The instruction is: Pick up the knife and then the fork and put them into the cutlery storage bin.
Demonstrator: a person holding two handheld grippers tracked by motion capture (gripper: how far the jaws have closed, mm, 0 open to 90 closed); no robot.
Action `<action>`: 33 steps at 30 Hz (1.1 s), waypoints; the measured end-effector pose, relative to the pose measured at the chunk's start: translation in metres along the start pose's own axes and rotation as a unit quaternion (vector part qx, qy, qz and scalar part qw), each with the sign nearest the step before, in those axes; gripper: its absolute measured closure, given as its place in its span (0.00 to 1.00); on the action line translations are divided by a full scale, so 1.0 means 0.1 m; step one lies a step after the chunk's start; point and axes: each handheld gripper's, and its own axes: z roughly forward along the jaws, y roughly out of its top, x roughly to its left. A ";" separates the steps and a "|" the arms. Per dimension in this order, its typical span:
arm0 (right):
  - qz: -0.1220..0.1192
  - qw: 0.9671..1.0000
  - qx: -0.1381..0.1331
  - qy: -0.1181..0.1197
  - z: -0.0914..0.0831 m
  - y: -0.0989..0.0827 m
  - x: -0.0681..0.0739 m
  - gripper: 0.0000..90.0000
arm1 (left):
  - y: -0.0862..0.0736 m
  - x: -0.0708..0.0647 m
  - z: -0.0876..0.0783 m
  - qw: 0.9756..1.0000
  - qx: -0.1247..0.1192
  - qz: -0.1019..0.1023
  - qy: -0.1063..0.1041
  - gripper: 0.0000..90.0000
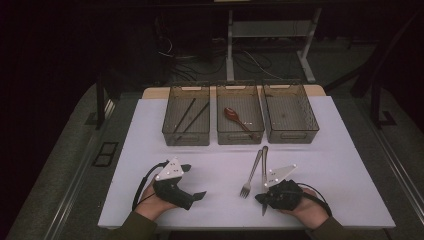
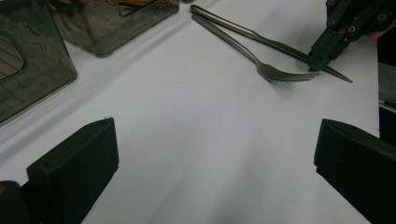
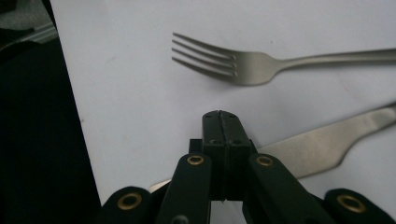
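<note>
a: three bins [image 1: 239, 120] top centre; spoon [image 1: 236, 117] in the mid one. fork [image 1: 252, 173] & knife [image 1: 263, 172] lie lower right.
b: grippers?
a: left gripper [image 2: 210, 163] jaws wide apart, empty. right gripper [image 3: 221, 122] jaws pressed together over the knife blade.

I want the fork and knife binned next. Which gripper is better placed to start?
The right gripper, probably. It sits shut directly over the knife, with the fork just beside it. The left gripper is open but rests apart from both, across bare table.
</note>
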 end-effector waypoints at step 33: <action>0.088 0.991 0.026 -0.096 -0.68 -0.63 -0.57 0.96 | 0.00 0.00 0.01 1.000 0.005 -0.001 -0.001 0.00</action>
